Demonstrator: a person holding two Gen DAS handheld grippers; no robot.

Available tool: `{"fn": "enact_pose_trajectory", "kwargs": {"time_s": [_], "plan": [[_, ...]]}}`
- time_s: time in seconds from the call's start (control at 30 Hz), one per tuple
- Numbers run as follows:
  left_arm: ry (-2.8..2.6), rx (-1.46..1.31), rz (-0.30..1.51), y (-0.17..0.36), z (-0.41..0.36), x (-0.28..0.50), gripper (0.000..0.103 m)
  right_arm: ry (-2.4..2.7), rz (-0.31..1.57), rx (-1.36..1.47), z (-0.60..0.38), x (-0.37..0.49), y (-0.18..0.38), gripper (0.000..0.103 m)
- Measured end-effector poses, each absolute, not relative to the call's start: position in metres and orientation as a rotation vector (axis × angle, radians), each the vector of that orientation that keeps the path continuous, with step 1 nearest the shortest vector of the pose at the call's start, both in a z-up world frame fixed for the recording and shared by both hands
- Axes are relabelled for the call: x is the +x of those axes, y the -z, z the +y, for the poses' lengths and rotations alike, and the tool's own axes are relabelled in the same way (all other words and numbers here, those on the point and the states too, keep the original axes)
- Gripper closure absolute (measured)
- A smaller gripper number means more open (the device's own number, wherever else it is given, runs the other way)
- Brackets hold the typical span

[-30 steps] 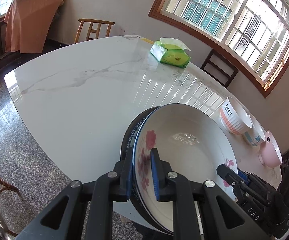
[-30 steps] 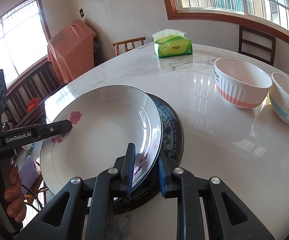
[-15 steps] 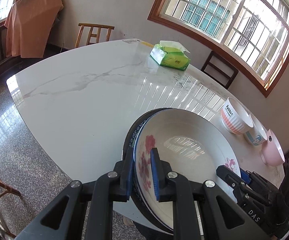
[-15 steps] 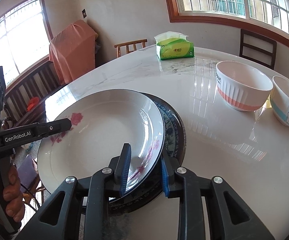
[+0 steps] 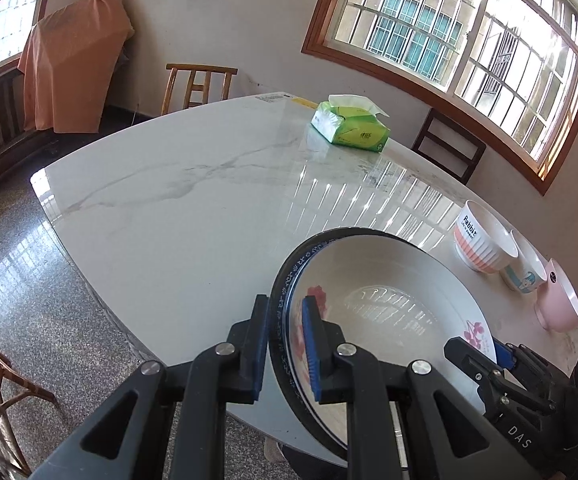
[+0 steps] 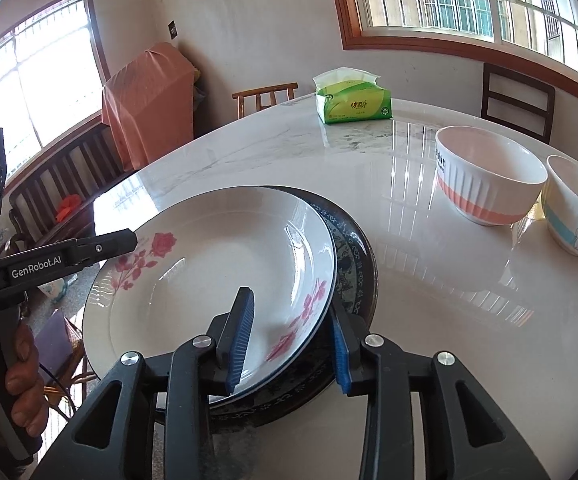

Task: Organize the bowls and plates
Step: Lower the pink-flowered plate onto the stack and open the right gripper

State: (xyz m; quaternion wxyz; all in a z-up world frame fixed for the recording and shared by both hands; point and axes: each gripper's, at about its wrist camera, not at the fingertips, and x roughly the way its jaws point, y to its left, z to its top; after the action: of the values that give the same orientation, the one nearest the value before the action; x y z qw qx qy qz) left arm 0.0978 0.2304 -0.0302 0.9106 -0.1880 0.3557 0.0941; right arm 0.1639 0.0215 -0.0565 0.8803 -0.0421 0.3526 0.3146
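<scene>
A white plate with red flowers point(image 6: 225, 264) sits stacked inside a dark blue-patterned plate point(image 6: 353, 256) at the near edge of the marble table point(image 6: 429, 320). My left gripper point(image 5: 285, 340) is shut on the rims of both plates point(image 5: 377, 304). My right gripper point(image 6: 289, 344) has opened; its jaws straddle the plates' near rim without pinching. Three bowls stand to the right: a white and orange one point(image 6: 489, 176), a white one with a blue cartoon point(image 6: 577, 208), and a pink one point(image 5: 561, 300) lying tilted.
A green tissue pack point(image 6: 353, 100) lies at the far side of the table. Wooden chairs point(image 6: 265, 96) stand around it, and an orange cloth point(image 6: 149, 100) covers furniture by the wall. The table edge runs just left of the plates.
My right gripper's jaws have spread apart and let go of the plate rim. The left gripper keeps its grip; the stack has settled slightly on the table.
</scene>
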Motion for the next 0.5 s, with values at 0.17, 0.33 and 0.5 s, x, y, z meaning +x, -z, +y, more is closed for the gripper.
{"fn": "enact_pose_trajectory", "kwargs": {"time_s": [0.17,0.33,0.5], "plan": [[-0.199,-0.387,0.737,0.0316,0.2302,0.0963,0.086,-0.662,0.724,-0.104,0.0244,0.1617,0.0559,0.064],[-0.205,-0.383,0.738,0.0324,0.2296,0.0945,0.086,-0.669,0.721,-0.104,0.0243,0.1618,0.0556,0.061],[-0.207,-0.384,0.741,0.0340,0.2288,0.0935,0.085,-0.661,0.706,-0.113,0.0247,0.1592,0.0556,0.060]]}}
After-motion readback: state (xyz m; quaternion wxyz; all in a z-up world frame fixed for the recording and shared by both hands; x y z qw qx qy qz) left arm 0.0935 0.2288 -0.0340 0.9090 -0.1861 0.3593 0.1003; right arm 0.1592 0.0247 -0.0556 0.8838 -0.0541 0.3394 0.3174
